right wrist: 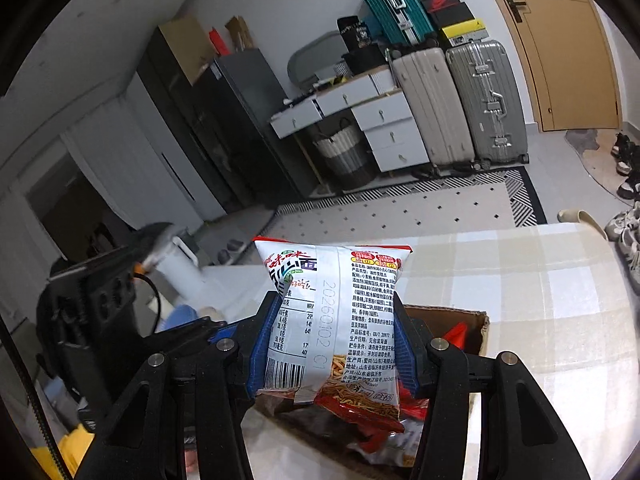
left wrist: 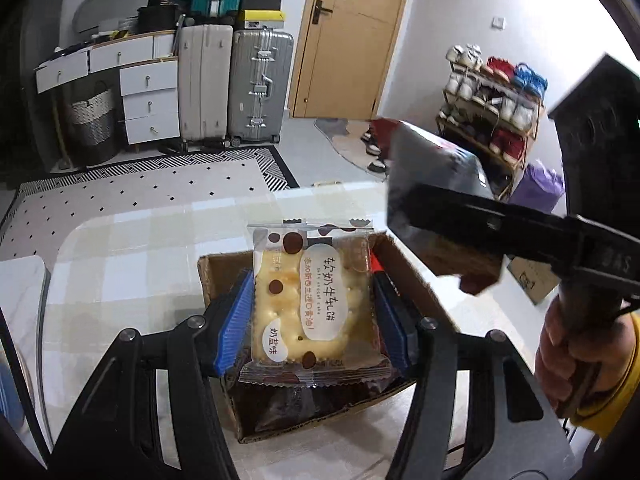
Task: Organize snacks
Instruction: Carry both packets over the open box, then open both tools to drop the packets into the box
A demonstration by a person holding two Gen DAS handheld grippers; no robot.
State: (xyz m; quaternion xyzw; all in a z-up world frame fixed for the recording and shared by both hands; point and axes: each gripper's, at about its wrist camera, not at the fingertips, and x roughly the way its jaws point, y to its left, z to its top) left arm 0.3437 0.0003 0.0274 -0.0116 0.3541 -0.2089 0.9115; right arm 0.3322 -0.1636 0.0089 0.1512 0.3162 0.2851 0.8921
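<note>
Nearest the left wrist lens, the left gripper (left wrist: 312,320) is clenched on a clear-wrapped cracker packet (left wrist: 310,300), its blue pads (left wrist: 236,320) pressing the packet's two side edges. The packet stands upright over the open cardboard box (left wrist: 208,276), hiding most of the inside; only dark wrappers low in the box and a red sliver at its right wall show, too shadowed to name. To the right, the right gripper (left wrist: 424,208) crosses the view as a black bar, and the bag it carries is a motion-blurred dark-and-red shape. Further right, a hand (left wrist: 576,344) in a yellow sleeve grips the handle, cut off by the frame edge.

From the right wrist view, the left-hand rig at far left is dark and partly blurred — its details cannot be read. In the middle, the right gripper (right wrist: 334,340) is clamped on a noodle snack bag (right wrist: 340,312), the bag's back panel facing the lens and pinched at the waist between the blue pads (right wrist: 266,340). The bag covers much of the cardboard box (right wrist: 476,320) behind it; red and dark wrappers show beneath — one red tip pokes up at the right. Both sit above the checked tablecloth (right wrist: 540,280).
</note>
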